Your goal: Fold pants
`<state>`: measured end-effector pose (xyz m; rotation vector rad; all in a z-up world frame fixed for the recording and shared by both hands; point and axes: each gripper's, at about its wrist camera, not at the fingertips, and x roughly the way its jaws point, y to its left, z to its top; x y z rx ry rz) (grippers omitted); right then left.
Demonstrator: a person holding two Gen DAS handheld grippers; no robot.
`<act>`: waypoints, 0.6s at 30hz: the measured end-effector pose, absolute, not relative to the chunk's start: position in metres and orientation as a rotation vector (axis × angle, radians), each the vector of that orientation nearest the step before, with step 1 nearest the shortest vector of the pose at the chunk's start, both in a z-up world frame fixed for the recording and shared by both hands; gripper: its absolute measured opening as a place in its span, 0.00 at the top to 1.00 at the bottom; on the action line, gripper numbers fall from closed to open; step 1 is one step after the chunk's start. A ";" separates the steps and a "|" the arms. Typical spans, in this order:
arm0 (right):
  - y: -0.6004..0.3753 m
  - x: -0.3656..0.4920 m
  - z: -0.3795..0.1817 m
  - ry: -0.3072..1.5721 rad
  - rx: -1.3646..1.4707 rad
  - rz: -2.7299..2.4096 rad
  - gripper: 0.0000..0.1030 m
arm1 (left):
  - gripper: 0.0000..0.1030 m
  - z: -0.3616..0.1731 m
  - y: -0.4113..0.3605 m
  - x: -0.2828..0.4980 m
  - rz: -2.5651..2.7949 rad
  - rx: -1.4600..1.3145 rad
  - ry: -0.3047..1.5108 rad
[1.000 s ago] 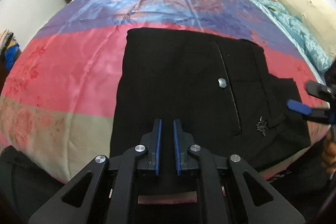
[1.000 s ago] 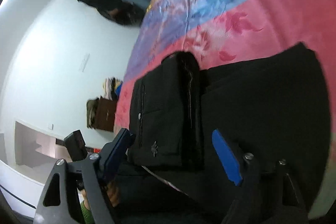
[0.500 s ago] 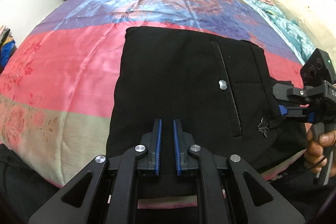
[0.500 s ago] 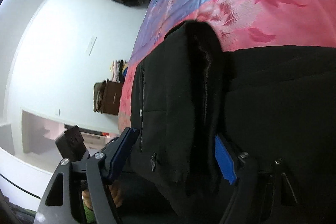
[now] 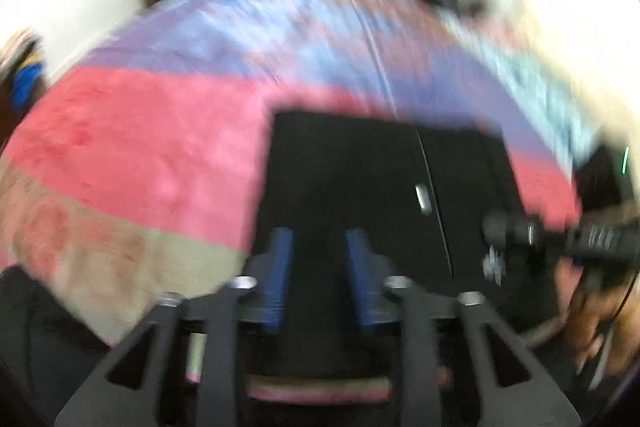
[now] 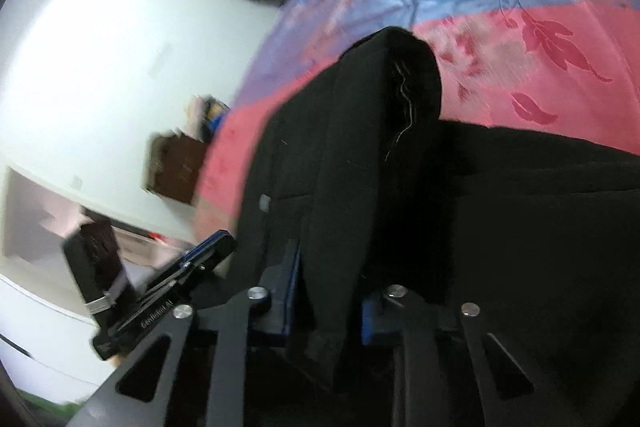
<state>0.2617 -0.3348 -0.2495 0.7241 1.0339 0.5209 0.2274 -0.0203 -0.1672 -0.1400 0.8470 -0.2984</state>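
Your right gripper is closing on a raised fold of the black pants, cloth bunched between its pads; only one layer may be caught, so the fold could slip or drag skewed. Your left gripper is opening over the near edge, nothing clamped. The pants lie folded on the bedspread, long axis running across your view, the raised end at your right.

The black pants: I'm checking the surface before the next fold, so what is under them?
Under the black pants lies a pink, purple and blue bedspread, showing all around them. The part beneath the cloth is covered, so anything there cannot be seen.
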 end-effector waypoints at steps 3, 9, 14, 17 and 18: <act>-0.340 0.254 -0.227 0.967 0.789 0.572 0.80 | 0.28 -0.153 0.020 0.225 -0.130 -0.225 0.752; -0.363 0.235 -0.170 0.855 0.821 0.632 0.80 | 0.32 -0.185 0.065 0.238 0.016 -0.400 0.889; -0.389 0.222 -0.143 0.801 0.817 0.608 0.80 | 0.32 -0.187 0.056 0.239 0.004 -0.373 0.897; -0.410 0.204 -0.144 0.779 0.843 0.575 0.81 | 0.32 -0.182 0.044 0.235 -0.024 -0.318 0.879; -0.417 0.203 -0.145 0.778 0.844 0.556 0.81 | 0.32 -0.181 0.041 0.234 -0.033 -0.303 0.876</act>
